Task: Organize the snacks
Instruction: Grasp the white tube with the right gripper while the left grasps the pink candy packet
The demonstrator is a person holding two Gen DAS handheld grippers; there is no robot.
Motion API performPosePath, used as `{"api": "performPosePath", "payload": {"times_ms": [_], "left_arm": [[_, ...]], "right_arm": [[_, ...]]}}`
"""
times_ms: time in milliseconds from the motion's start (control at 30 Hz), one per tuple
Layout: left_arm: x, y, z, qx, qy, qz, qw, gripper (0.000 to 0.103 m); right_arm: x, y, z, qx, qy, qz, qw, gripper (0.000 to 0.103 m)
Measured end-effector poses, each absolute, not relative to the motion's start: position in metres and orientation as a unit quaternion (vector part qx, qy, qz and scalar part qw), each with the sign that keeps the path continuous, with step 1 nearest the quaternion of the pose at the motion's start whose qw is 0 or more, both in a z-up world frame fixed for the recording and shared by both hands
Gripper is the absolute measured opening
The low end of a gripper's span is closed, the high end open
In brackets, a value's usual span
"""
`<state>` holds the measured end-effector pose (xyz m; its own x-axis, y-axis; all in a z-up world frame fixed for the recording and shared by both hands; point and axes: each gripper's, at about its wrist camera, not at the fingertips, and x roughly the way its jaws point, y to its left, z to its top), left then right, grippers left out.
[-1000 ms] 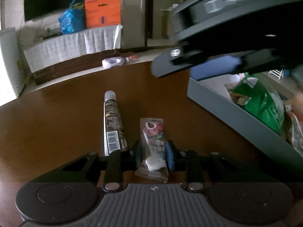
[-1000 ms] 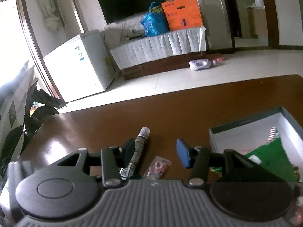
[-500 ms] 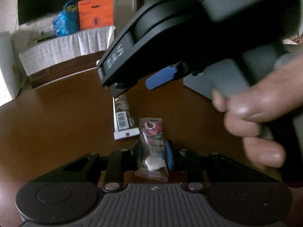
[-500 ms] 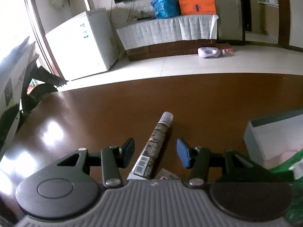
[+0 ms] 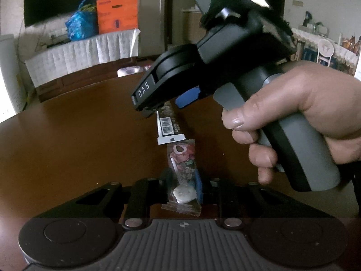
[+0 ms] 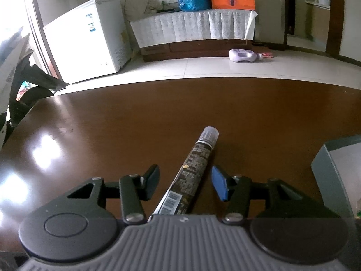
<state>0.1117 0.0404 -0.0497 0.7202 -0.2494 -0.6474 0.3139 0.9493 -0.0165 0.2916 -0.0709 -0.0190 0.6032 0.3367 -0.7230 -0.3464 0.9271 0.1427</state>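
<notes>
- Snacks, left wrist view: the candy packet (image 5: 183, 171) is lying on the brown surface (image 5: 74, 149) between the pads of the left gripper (image 5: 183, 186). Its jaws have just been closing, and the pads are now pressing on the packet's sides, so the gripper is clenching it.
- Compared with a second ago, the right gripper (image 5: 167, 103) and the hand (image 5: 300, 122) holding it are now filling the upper right of this view, hanging over the tube snack (image 5: 168, 124); the grey box seen earlier is no longer showing here.
- Packet appearance: clear crimped wrapper, pink cartoon print, a white round sweet showing at the near end. Its far end is lying just beside the tube's flat white seam.
- Judgement: the packet is looking ready to be lifted toward the box.
- Right wrist view: the right gripper (image 6: 185, 181) is now straddling the tube snack (image 6: 191, 176), which a second ago was lying off by its left finger. Both pads are standing clear of the tube, so the gripper is released.
- Tube appearance: long, dark brown mottled print, pale cap pointing away, barcode at the near end, lying flat on the surface (image 6: 135, 122).
- The grey box (image 6: 334, 171) is showing at the right edge, apart from the tube.
- Judgement: the right jaws are needing to close before any lift.
</notes>
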Motion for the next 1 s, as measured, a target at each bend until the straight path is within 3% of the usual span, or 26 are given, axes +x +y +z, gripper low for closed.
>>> {"api": "performPosePath", "payload": {"times_ms": [367,500,533,567,1000], "left_arm": [[0.108,0.043,-0.048,0.056,0.343,-0.156,0.924,0.019],[0.107,0.043,-0.048,0.055,0.344,-0.156,0.924,0.018],[0.107,0.043,-0.048,0.055,0.344,-0.155,0.924,0.018],[0.108,0.043,-0.048,0.055,0.344,-0.153,0.925,0.018],[0.114,0.046,-0.040,0.042,0.336,-0.127,0.932,0.017]], "right_arm": [[0.291,-0.051,-0.034,-0.049,0.386,0.185,0.902,0.052],[0.287,-0.048,-0.037,-0.074,0.372,0.182,0.907,0.044],[0.287,-0.049,-0.037,-0.072,0.371,0.179,0.908,0.032],[0.288,-0.051,-0.037,-0.073,0.370,0.176,0.909,0.028],[0.282,-0.086,-0.022,-0.038,0.360,0.181,0.914,0.025]]}}
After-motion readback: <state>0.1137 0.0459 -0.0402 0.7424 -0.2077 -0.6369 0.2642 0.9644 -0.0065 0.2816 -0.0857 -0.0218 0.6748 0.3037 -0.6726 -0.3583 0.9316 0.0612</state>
